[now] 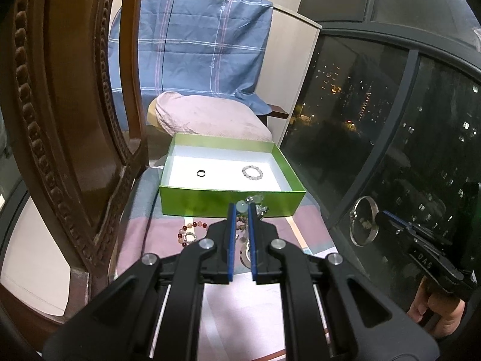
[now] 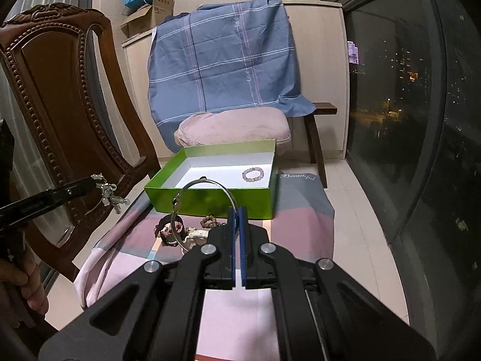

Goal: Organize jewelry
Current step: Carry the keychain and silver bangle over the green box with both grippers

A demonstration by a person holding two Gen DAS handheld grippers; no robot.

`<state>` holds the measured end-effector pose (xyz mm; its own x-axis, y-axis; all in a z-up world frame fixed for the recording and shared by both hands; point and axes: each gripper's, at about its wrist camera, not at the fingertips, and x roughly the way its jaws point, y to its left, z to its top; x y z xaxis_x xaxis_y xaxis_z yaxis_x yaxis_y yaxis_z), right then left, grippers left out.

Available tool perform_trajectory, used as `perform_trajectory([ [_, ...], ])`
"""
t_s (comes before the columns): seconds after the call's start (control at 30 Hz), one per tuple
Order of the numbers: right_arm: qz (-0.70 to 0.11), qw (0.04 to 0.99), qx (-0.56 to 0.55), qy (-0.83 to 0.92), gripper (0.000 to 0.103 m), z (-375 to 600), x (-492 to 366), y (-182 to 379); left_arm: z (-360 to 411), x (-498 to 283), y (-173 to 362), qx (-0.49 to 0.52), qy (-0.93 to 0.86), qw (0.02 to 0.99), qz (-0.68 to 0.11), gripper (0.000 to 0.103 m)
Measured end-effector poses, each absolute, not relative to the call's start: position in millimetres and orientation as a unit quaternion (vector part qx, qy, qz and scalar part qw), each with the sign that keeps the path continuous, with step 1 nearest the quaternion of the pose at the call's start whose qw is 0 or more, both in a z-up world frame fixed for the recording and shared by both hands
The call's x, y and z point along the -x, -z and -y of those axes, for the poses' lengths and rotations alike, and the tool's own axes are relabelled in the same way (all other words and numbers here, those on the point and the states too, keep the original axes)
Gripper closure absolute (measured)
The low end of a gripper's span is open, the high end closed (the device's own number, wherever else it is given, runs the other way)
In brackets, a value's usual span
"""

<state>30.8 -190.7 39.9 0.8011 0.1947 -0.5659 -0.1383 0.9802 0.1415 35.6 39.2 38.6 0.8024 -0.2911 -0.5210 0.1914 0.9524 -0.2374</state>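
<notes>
My left gripper [image 1: 241,210] is shut on a charm bracelet [image 1: 255,201] with a pale bead and silver charms, held just in front of the green box [image 1: 210,203]. In the right wrist view that same left gripper [image 2: 95,180] carries the dangling charm bracelet [image 2: 108,194] at the left. My right gripper [image 2: 239,210] is shut on a silver bangle [image 2: 207,181], raised before the green box [image 2: 210,200]. The right gripper [image 1: 380,215] with its bangle [image 1: 372,234] also shows at the right. Inside the box lie a black ring [image 1: 200,173] and a pale bead bracelet [image 1: 252,172].
On the pink and grey cloth [image 2: 300,219] lie a red bead bracelet [image 1: 192,228], a brown bead bracelet [image 2: 210,222] and a small doll charm [image 2: 171,230]. A carved wooden chair [image 2: 60,96] stands left. A dark window [image 2: 405,120] runs along the right.
</notes>
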Motion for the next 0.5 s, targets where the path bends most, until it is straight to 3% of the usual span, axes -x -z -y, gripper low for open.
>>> perform_trajectory([
  [0.5,-0.304,0.948,-0.046,-0.087,0.100,190.3,-32.8,-38.5,-39.0,-34.9,-35.1,0.082,0.127,0.943,-0.296,0.095],
])
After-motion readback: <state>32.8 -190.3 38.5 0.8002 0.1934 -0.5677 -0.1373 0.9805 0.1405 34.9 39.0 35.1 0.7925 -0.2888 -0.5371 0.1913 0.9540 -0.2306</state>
